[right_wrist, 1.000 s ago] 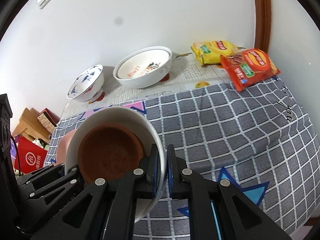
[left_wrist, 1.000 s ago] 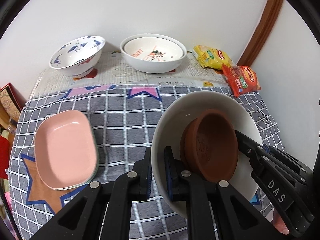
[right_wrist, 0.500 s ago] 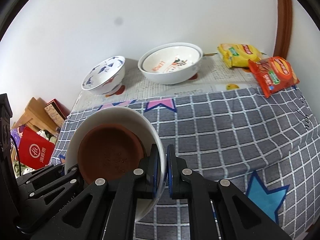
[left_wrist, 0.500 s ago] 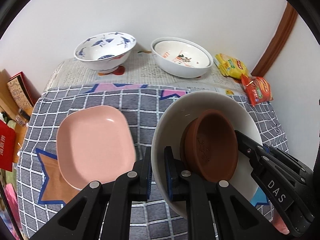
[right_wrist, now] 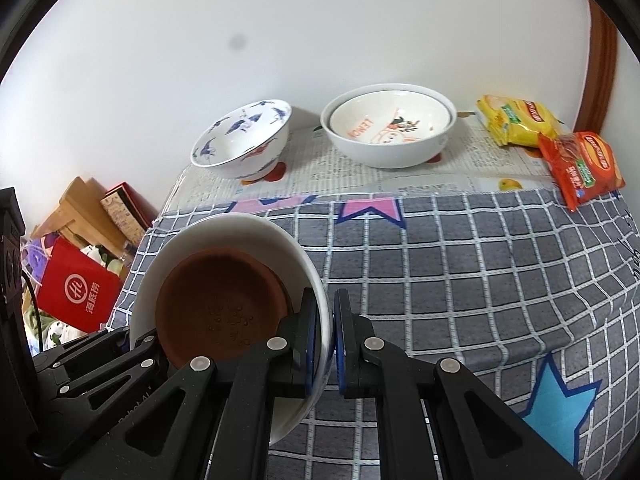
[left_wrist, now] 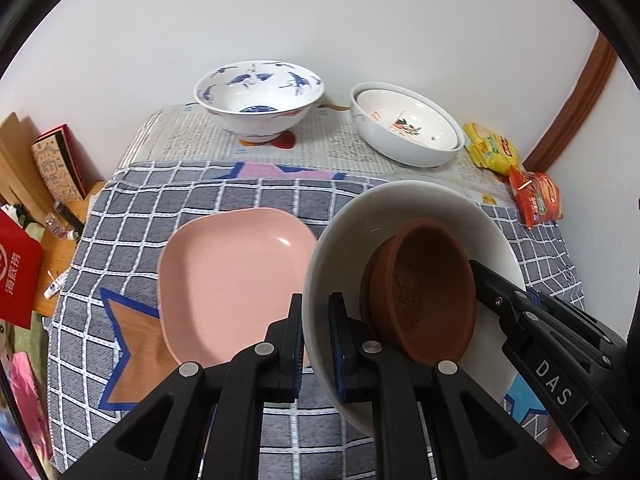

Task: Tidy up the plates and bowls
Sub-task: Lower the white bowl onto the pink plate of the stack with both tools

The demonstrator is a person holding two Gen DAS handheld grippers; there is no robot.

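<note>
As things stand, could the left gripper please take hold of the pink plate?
Probably not yet. The left gripper is shut on the rim of the white bowl holding the brown dish, shared with the right gripper. The pink plate lies uncovered close beside it.

Camera setup: my two wrist fisheyes, angled steeply down over the checked cloth point(left_wrist: 256, 200).
Both sit close above it, facing the far wall; both share the blue-patterned bowl point(left_wrist: 259, 98) point(right_wrist: 244, 138).

White wall point(left_wrist: 320, 20), brown wooden trim point(left_wrist: 576, 104) at right.
</note>
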